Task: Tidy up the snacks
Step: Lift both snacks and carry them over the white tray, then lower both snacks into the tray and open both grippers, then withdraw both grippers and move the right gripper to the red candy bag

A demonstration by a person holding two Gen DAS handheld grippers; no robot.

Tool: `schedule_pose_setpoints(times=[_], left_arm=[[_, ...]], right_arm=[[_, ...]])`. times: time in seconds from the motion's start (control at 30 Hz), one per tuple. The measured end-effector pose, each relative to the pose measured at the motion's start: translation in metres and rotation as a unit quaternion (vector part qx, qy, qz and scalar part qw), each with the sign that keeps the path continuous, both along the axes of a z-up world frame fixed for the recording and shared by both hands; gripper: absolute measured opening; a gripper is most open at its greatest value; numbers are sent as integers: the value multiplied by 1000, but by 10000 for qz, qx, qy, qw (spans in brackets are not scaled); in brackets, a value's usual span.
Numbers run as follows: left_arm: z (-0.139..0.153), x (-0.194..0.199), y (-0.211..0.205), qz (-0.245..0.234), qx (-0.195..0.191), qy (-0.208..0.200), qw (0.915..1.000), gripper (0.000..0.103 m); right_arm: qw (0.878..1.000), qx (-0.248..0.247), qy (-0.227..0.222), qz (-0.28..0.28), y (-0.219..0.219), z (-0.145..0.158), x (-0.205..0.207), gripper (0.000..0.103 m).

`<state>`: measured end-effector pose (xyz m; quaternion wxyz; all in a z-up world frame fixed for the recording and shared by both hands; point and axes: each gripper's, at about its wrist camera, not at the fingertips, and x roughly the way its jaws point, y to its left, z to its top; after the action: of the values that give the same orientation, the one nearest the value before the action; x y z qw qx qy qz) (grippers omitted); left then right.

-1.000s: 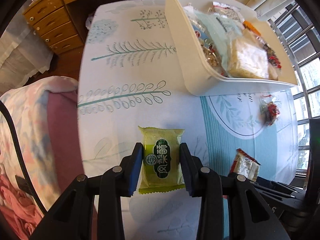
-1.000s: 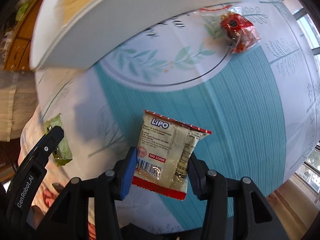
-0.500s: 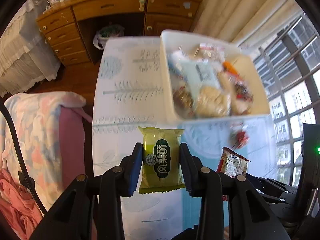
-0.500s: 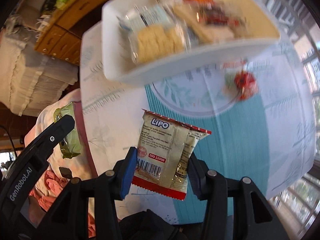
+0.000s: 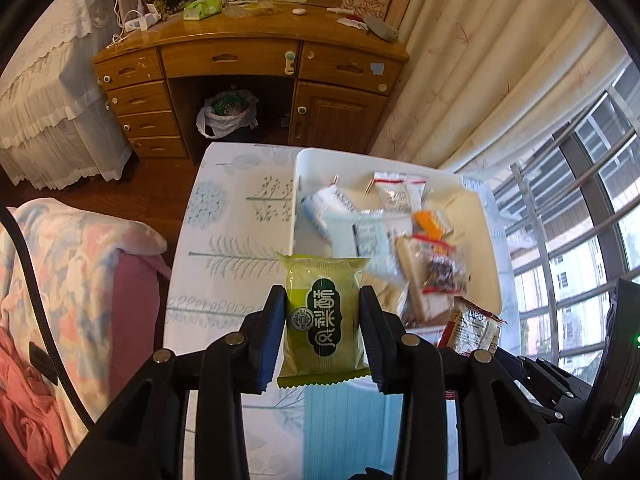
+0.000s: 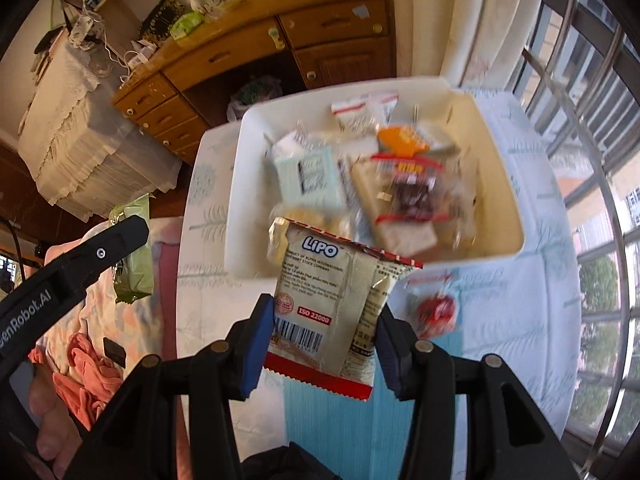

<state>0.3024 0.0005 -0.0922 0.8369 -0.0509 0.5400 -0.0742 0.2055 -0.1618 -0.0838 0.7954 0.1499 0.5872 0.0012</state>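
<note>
My left gripper (image 5: 323,334) is shut on a green pastry packet (image 5: 322,316), held well above the table. My right gripper (image 6: 325,334) is shut on a cream Lipo biscuit packet (image 6: 334,312) with red edges; that packet also shows at the lower right of the left wrist view (image 5: 472,326). Beyond both stands a white bin (image 6: 504,184) (image 5: 298,200) holding several wrapped snacks. A red-wrapped candy (image 6: 438,312) lies on the tablecloth just in front of the bin. The left gripper (image 6: 80,264) with its green packet (image 6: 134,252) appears at the left of the right wrist view.
The table wears a white and teal leaf-print cloth (image 5: 224,240). A wooden desk (image 5: 248,60) with drawers stands behind it, a bagged bin (image 5: 226,114) under it. Curtains (image 5: 480,80) and a barred window (image 5: 580,240) are on the right, a bed with bedding (image 5: 60,272) on the left.
Both grippers have risen high above the table with their packets still held. The white bin, seen from the side before, now shows from above, and the desk has come into view.
</note>
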Motion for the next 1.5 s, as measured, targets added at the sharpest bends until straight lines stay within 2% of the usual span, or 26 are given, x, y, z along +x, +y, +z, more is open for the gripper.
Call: schedule_pose_setpoints(times=[0.4, 0.57, 0.6, 0.67, 0.7, 0.77, 0.8, 0.87, 1.17, 1.5], left_arm=[[-18, 25, -55, 117, -95, -264, 9995, 35], [-25, 29, -69, 200, -41, -196, 9996, 36], [-25, 29, -71, 214, -14, -181, 9996, 38], [-22, 28, -75, 193, 17, -173, 9997, 56], [-19, 27, -77, 195, 37, -203, 9996, 70], [-14, 23, -79, 228, 71, -292, 9993, 76], [-12, 21, -78, 229, 81, -304, 9992, 77], [-9, 17, -76, 243, 89, -297, 9992, 78], [14, -14, -51, 354, 79, -391, 9986, 78], [36, -67, -17, 296, -75, -539, 9981, 80]], right_arm=[[9974, 32, -616, 366, -46, -1, 21, 49], [9969, -82, -695, 349, -60, -2, 24, 50], [9971, -97, -679, 324, -63, -2, 25, 50], [9974, -95, -648, 295, -68, -2, 25, 50], [9976, -86, -632, 272, -71, -2, 25, 51], [9977, -63, -638, 209, -76, -1, 23, 55], [9977, -47, -649, 175, -78, -1, 21, 61], [9976, -17, -681, 87, -81, 1, 18, 67], [9955, 69, -934, -170, -82, 19, -2, 67], [9918, -26, -1222, -374, -60, 46, -52, 69]])
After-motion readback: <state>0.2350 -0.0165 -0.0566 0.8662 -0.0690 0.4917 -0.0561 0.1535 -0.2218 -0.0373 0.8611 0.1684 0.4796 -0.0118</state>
